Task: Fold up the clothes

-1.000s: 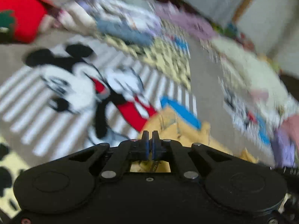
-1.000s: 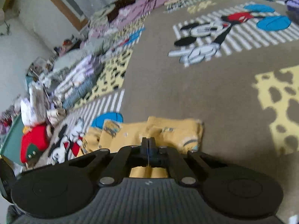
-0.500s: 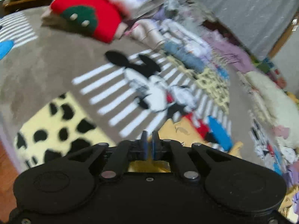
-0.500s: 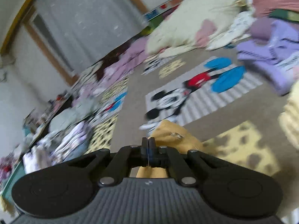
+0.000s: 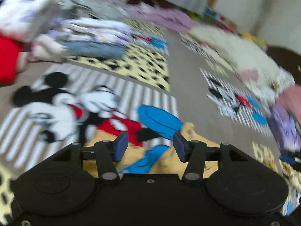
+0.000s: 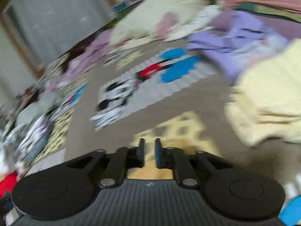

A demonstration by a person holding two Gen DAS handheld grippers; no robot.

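Jaws of each hand-held gripper, left (image 5: pixel 149 146) and right (image 6: pixel 149 153), just opening, empty, above yellow garment (image 5: pixel 195 139).

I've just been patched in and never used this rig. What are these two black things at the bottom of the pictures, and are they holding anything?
Each is a hand-held claw that a person carries, with a camera looking along its fingers. In the left view the left claw has just been opening; its blue pads stand apart above the yellow garment, not pressing it. In the right view the right claw has just been opening too, with a narrow gap over yellow cloth. Both hang over a cartoon-mouse carpet ringed with folded clothes. Nothing is gripped.
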